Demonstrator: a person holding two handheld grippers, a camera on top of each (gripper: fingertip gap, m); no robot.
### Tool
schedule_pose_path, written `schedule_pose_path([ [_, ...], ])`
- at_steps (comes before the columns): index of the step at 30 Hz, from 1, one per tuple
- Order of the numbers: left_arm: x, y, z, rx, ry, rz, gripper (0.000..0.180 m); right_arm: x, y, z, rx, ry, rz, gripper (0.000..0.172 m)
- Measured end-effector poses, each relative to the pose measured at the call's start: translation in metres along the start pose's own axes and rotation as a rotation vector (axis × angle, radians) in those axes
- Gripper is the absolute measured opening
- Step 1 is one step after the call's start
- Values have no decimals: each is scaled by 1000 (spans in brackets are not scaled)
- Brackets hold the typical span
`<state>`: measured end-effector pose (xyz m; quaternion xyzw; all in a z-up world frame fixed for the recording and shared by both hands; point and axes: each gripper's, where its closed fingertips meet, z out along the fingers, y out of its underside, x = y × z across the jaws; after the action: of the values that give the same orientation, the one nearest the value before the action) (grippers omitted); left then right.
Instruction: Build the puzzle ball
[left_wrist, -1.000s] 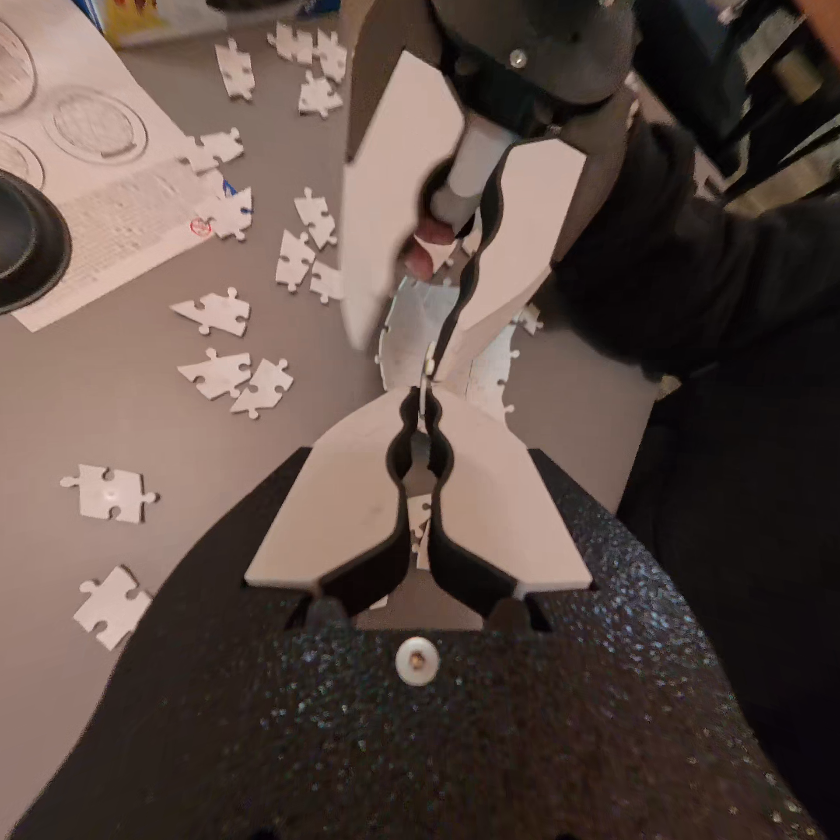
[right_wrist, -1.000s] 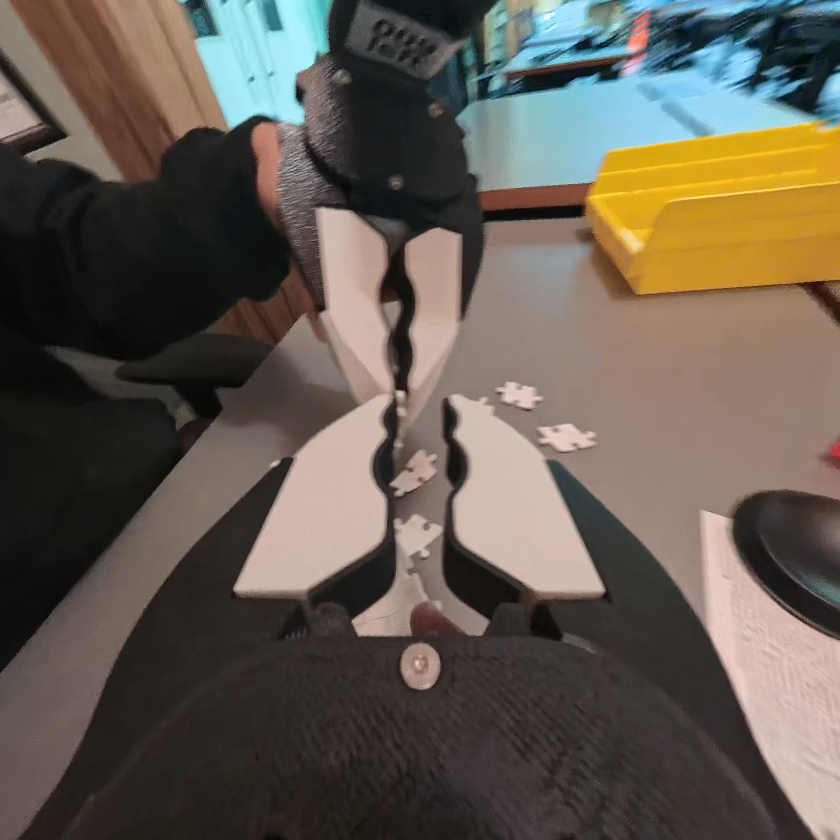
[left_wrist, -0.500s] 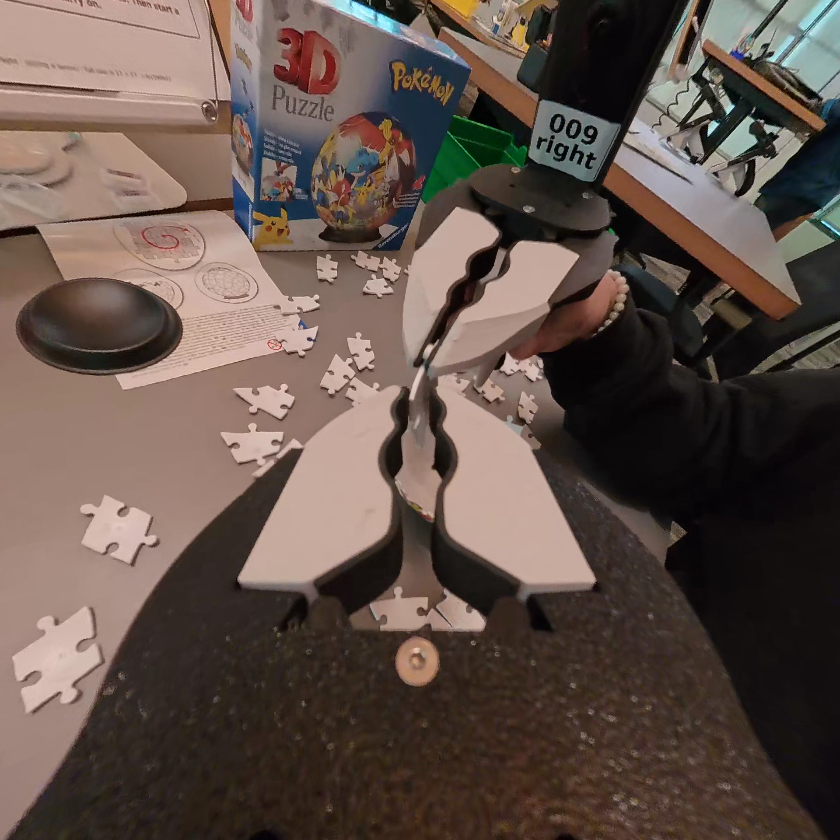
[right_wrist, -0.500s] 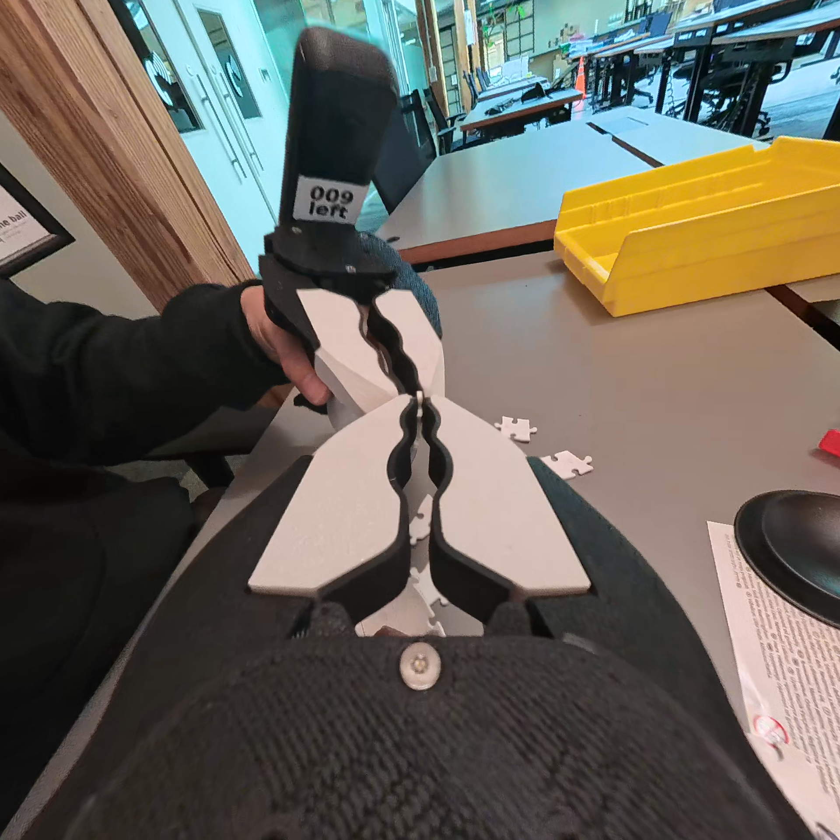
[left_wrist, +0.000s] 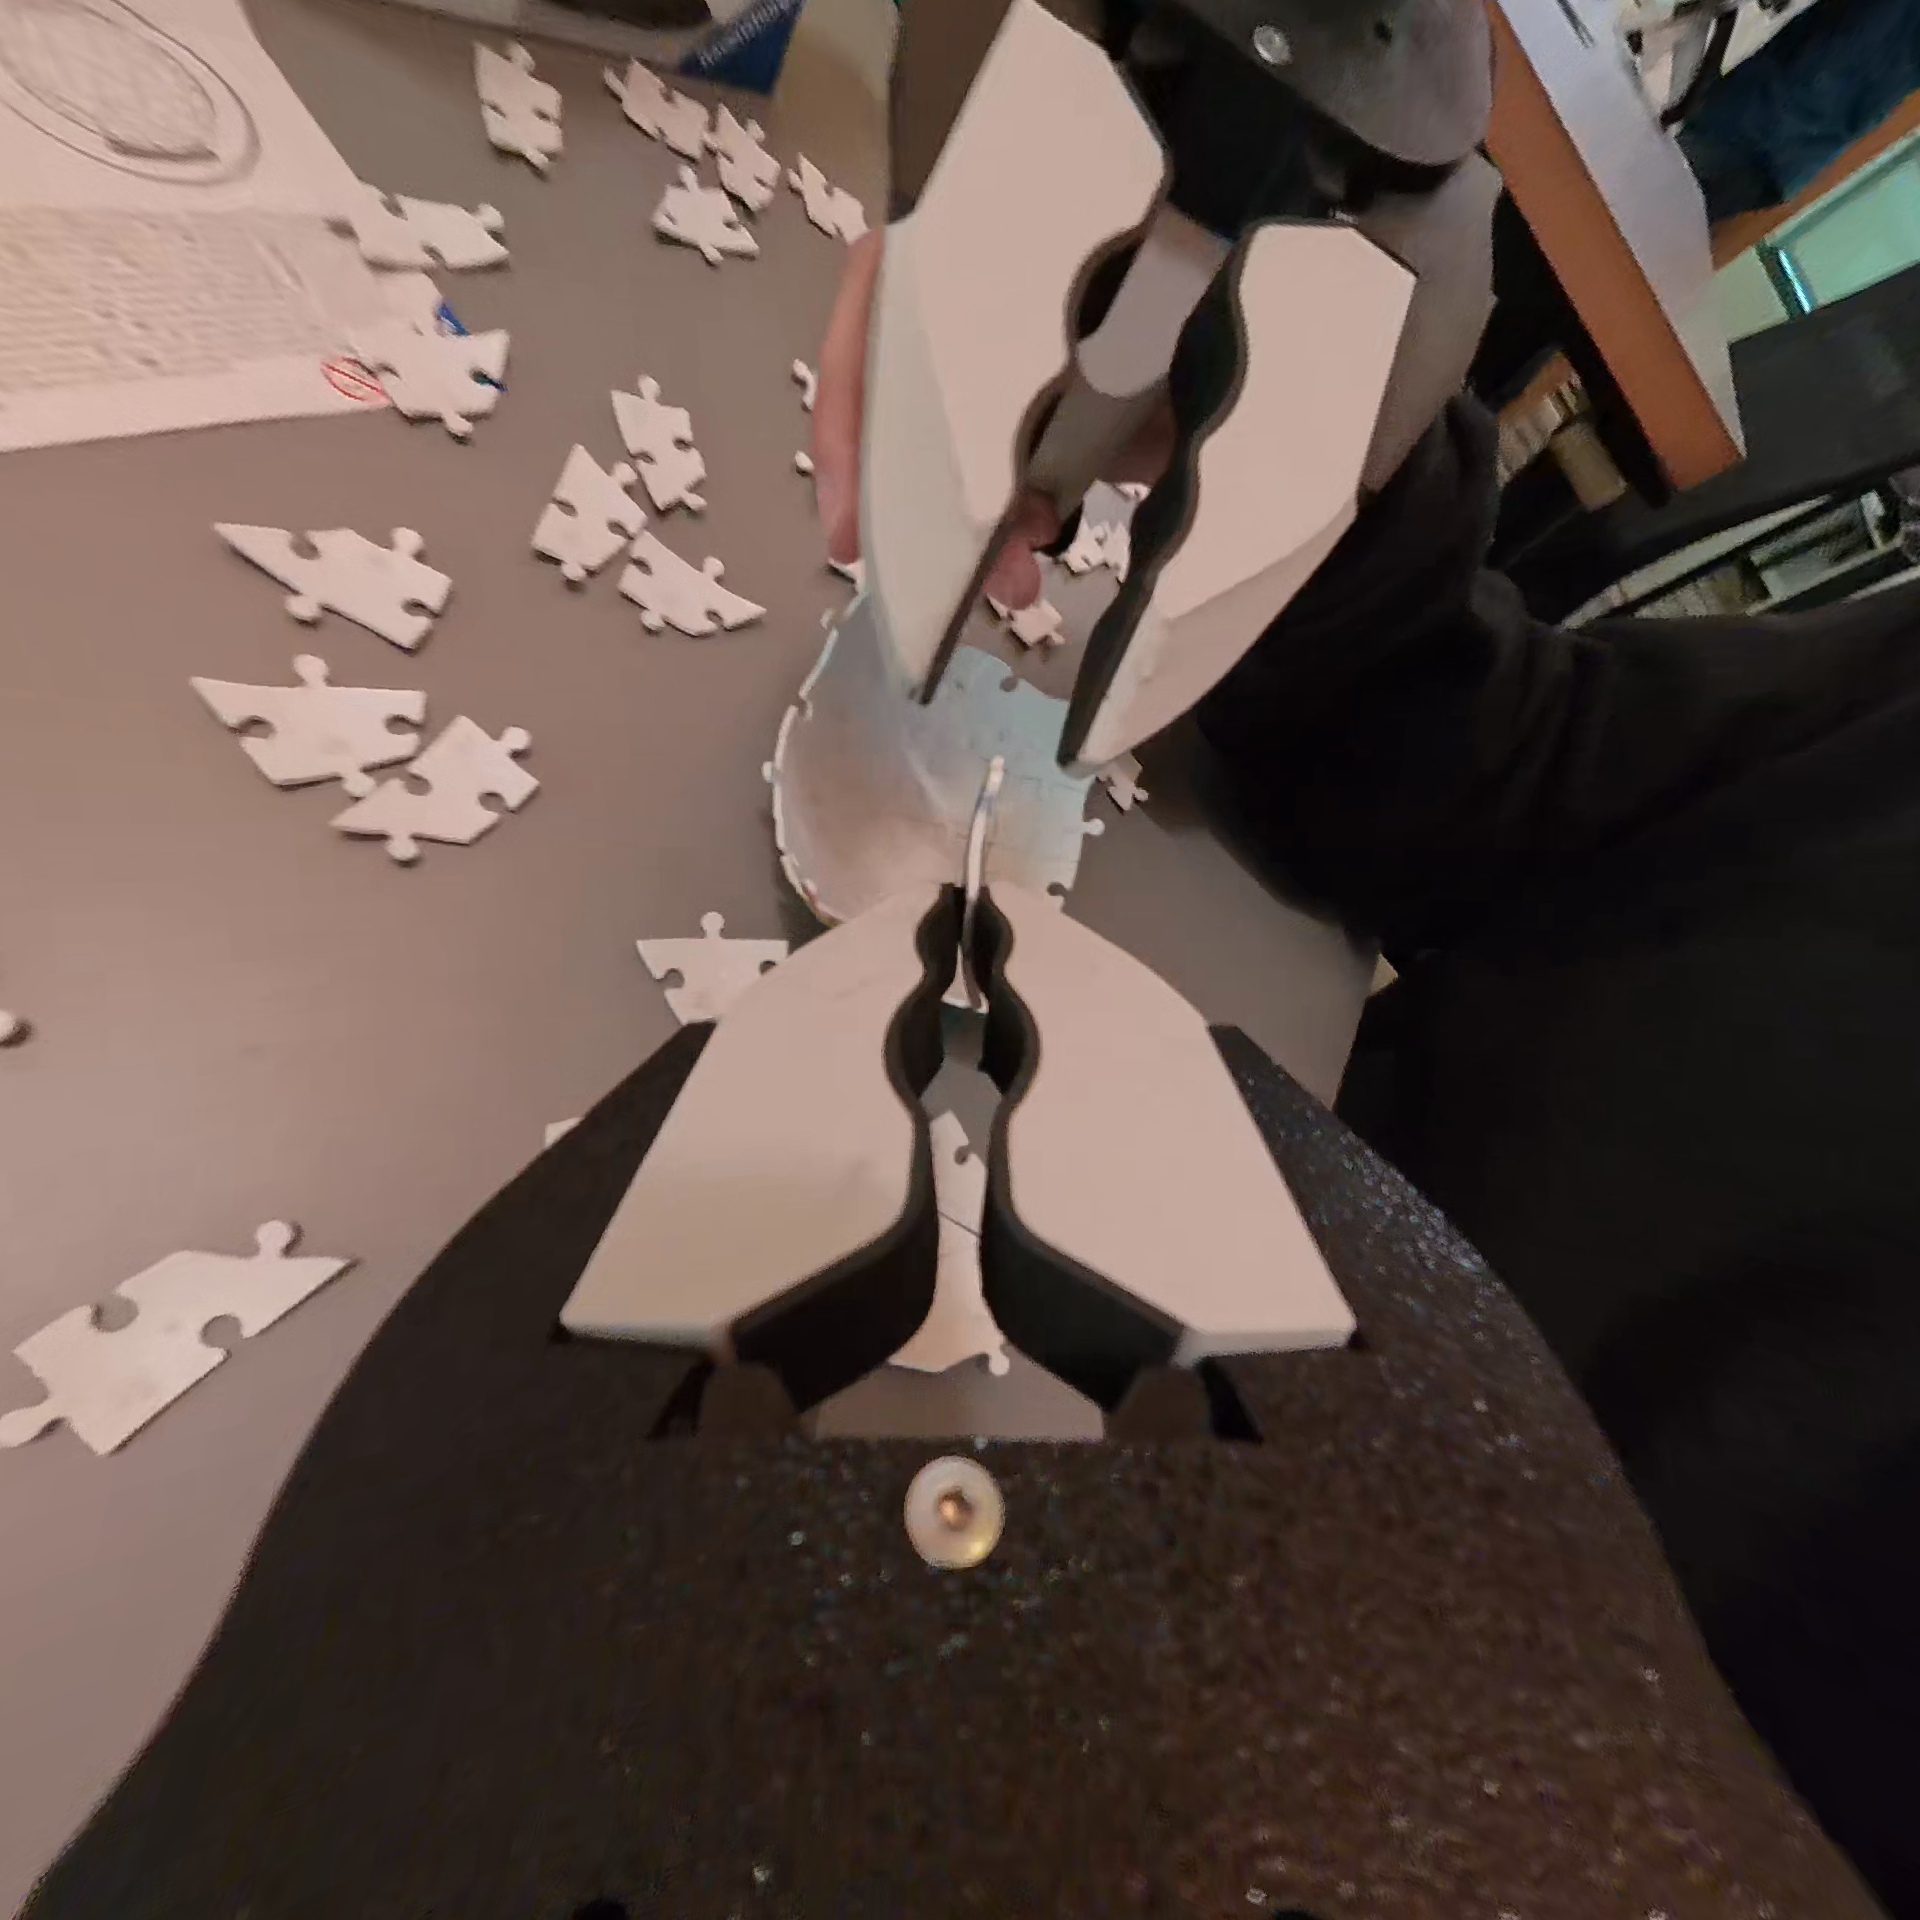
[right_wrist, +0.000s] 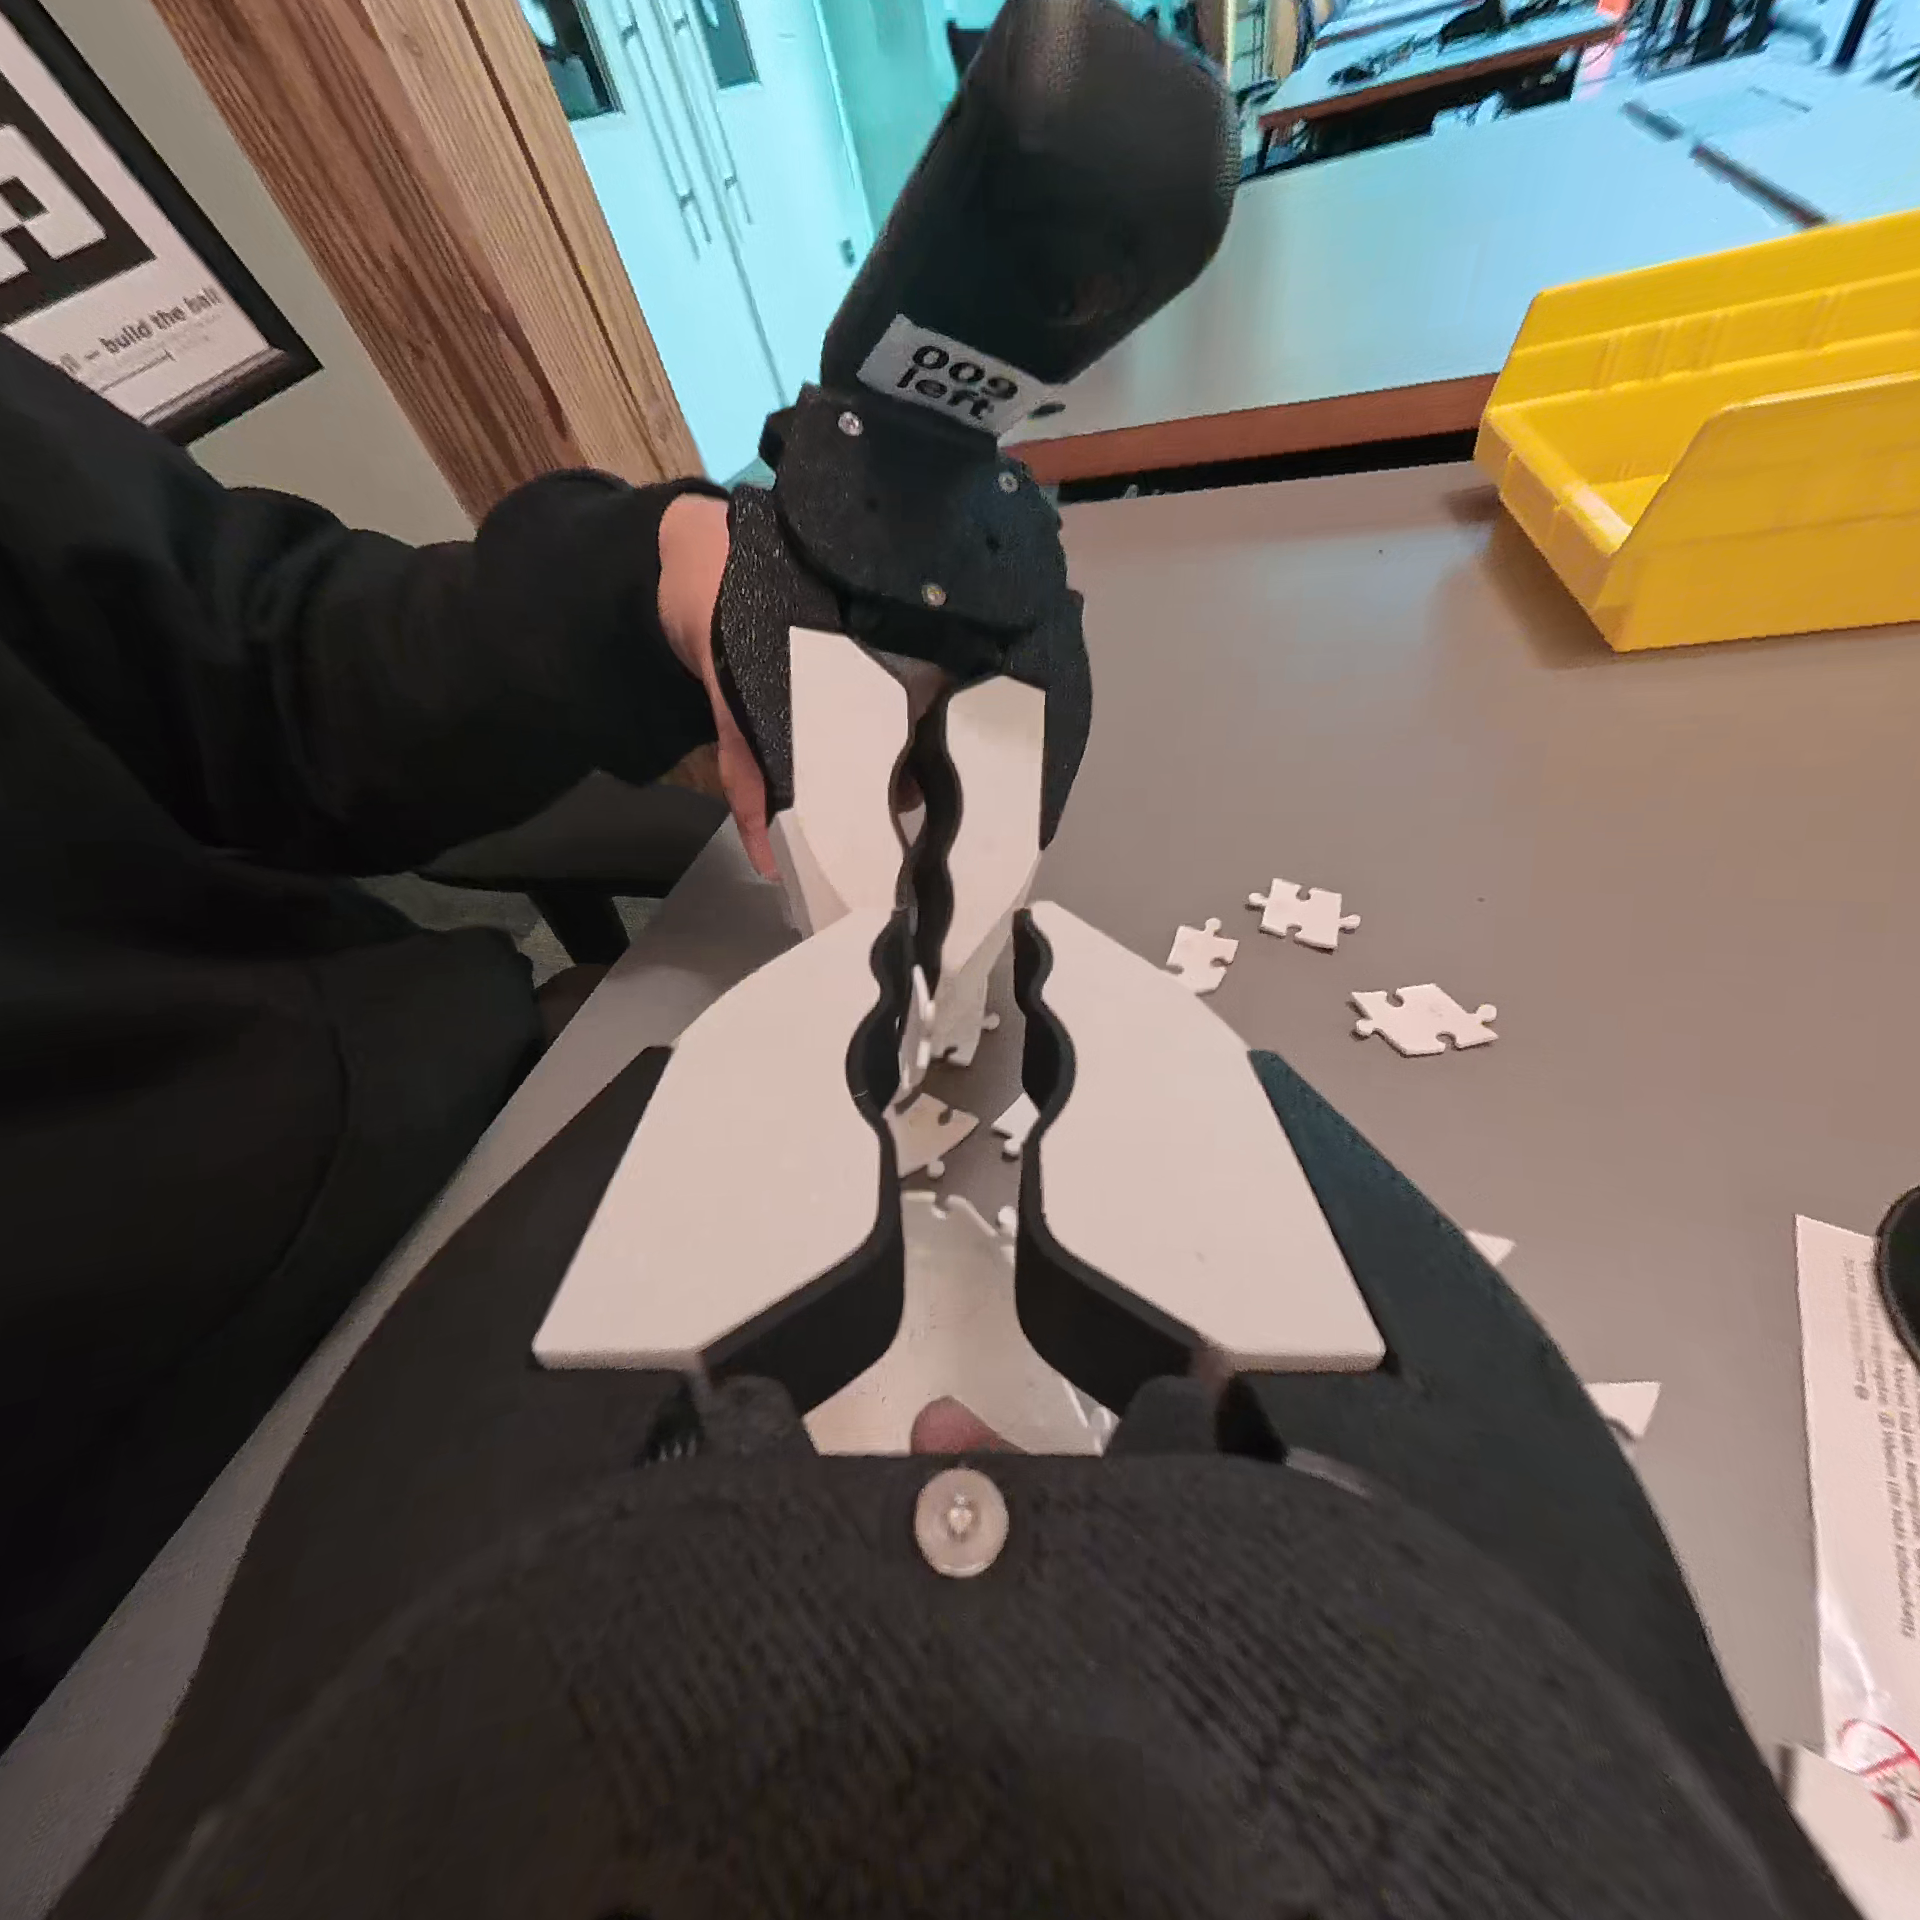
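Two grippers meet over a grey table (left_wrist: 208, 1039). The left gripper (left_wrist: 966, 902) is pinched tight on a thin white puzzle piece (left_wrist: 982, 821). The piece stands on edge and sticks up past the fingertips. Both pads press on it.

The right gripper (right_wrist: 961, 925) has its fingers a little way apart, with nothing pinched between them. It points down at the left gripper's tips, very close to the held piece. In the right wrist view the piece sits just beside the right gripper's left finger (right_wrist: 790, 1039); I cannot tell if it touches.

Under both grippers lies a curved shell (left_wrist: 883, 790) made of joined puzzle pieces. It rests on the table near the front edge.

Many loose pieces (left_wrist: 353, 571) lie face down to the left of the shell. A paper sheet (left_wrist: 156, 291) lies beyond them. A yellow bin (right_wrist: 1714, 468) sits far back on the table. A black sleeve (right_wrist: 312, 644) leads to the hand on the left gripper.
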<state>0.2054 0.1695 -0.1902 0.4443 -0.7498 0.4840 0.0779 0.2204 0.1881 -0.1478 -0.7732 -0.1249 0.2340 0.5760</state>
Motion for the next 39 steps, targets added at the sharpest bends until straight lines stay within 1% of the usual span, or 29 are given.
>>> schedule_pose_path([
  [3,4,5,8,-61,18,35,2,1,14,2,-78,0,-10,19],
  [5,6,4,12,-74,24,48,1,-2,21,3,-115,-25,-16,10],
  [8,5,-1,13,-72,14,60,1,-5,24,3,-142,-42,-34,6],
  [12,0,-9,11,-25,-19,72,1,-1,18,0,-113,-26,-16,0],
  [18,1,-17,7,29,-40,122,1,1,11,-4,-60,-40,30,0],
  [22,-2,-17,6,38,-38,69,1,5,12,-7,-56,-27,47,0],
  [27,-3,-8,9,12,-7,0,1,9,9,-10,-24,-9,39,0],
  [31,-4,-2,13,-29,0,-27,1,8,18,-6,-73,-5,26,0],
  [34,-8,2,15,-80,-1,-60,1,3,18,-5,-60,-41,15,4],
  [37,-10,1,15,-108,16,-87,1,15,25,-6,-85,26,4,12],
  [39,-11,1,16,-133,29,-97,1,16,24,-7,-69,21,14,13],
])
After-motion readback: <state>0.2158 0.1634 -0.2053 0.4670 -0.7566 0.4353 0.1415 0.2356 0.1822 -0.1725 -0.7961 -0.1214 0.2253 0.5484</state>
